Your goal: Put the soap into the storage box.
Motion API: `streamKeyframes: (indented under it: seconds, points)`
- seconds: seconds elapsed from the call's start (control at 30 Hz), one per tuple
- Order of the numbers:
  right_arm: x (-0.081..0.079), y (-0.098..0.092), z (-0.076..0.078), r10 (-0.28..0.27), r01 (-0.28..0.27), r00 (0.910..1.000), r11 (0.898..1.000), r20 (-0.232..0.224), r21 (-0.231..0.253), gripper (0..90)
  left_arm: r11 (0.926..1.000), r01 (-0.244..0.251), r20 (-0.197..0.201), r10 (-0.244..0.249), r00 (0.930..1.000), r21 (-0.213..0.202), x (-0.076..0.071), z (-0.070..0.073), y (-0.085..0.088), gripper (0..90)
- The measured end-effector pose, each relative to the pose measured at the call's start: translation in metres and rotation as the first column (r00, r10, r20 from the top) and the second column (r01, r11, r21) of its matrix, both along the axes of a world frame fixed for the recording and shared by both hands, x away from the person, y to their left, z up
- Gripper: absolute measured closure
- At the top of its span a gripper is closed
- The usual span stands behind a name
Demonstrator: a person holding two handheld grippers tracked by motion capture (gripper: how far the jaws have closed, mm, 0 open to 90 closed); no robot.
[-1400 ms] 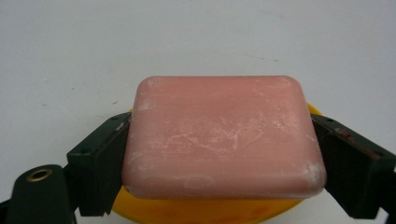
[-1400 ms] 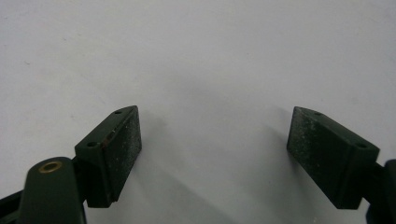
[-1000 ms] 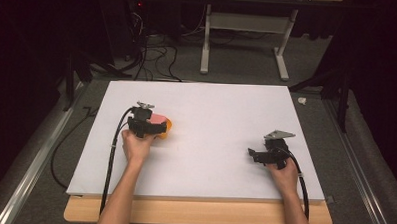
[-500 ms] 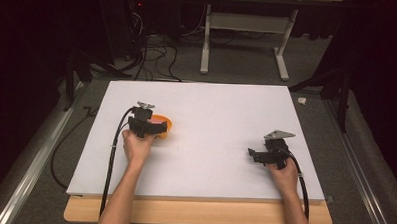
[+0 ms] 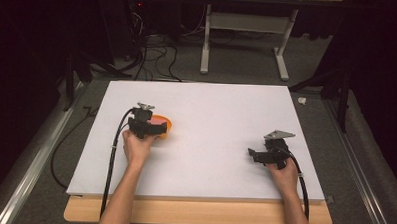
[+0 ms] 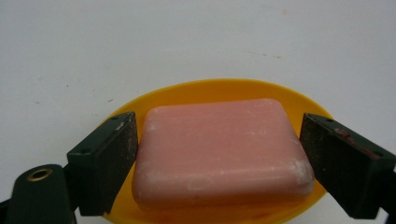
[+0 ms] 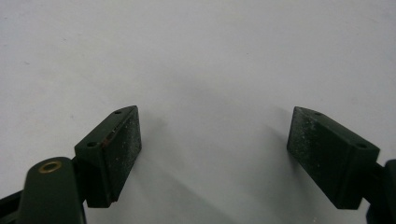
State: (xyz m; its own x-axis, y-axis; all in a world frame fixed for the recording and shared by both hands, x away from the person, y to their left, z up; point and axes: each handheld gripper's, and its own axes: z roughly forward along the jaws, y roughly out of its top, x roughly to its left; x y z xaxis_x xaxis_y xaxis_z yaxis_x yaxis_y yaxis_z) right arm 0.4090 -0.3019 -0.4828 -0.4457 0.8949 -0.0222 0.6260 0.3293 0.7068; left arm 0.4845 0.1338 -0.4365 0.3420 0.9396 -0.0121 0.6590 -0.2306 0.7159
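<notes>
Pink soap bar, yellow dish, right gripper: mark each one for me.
Pink soap bar (image 6: 219,151), left gripper view, middle of its top face.
Yellow dish (image 6: 219,88), left gripper view, far rim behind the bar.
Right gripper (image 7: 215,154), right gripper view, midway between its open jaws, over bare table.

A pink rectangular soap bar (image 6: 219,151) lay in an oval yellow plastic dish (image 6: 280,95) on the white tabletop's (image 5: 221,113) left half.

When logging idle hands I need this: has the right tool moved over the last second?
No. The right tool sits as far from the white board's right and near edges as before.
</notes>
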Motion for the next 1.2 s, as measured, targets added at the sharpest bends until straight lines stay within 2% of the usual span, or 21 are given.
streamKeyframes:
  seconds: [0.13, 0.37, 0.57, 0.8, 1.0, 1.2]
  points:
    - [0.0, 0.0, 0.0, -0.001, 0.001, 1.0, 1.0, 0.0, 0.0, 18.4, 0.9997, 0.023, 0.027, -0.023, 0.9994, 0.003, -0.003, 0.003, 0.0, 15.6]
    - [0.0, 0.0, 0.0, 0.0, 0.0, 1.0, 1.0, 0.001, -0.001, 18.4, 0.9994, 0.032, 0.037, -0.031, 0.9988, -0.016, -0.007, 0.008, 0.005, 14.8]
    - [0.0, 0.0, 0.0, 0.001, -0.001, 1.0, 1.0, 0.002, -0.002, 18.4, 0.9983, 0.04, 0.086, -0.036, 0.9957, -0.042, -0.017, 0.019, 0.01, 14.8]
    - [0.0, 0.0, 0.0, 0.001, -0.001, 1.0, 1.0, 0.002, -0.002, 18.4, 0.9963, 0.066, 0.112, -0.059, 0.992, -0.056, -0.027, 0.027, 0.014, 15.1]
    - [0.0, 0.0, 0.0, 0.002, -0.002, 1.0, 1.0, 0.002, -0.002, 18.4, 0.991, 0.119, 0.12, -0.111, 0.9866, -0.062, -0.04, 0.032, 0.014, 15.2]
    - [0.0, 0.0, 0.0, 0.001, -0.001, 1.0, 1.0, 0.002, -0.002, 18.3, 0.9824, 0.165, 0.139, -0.152, 0.9786, -0.088, -0.055, 0.037, 0.012, 15.4]
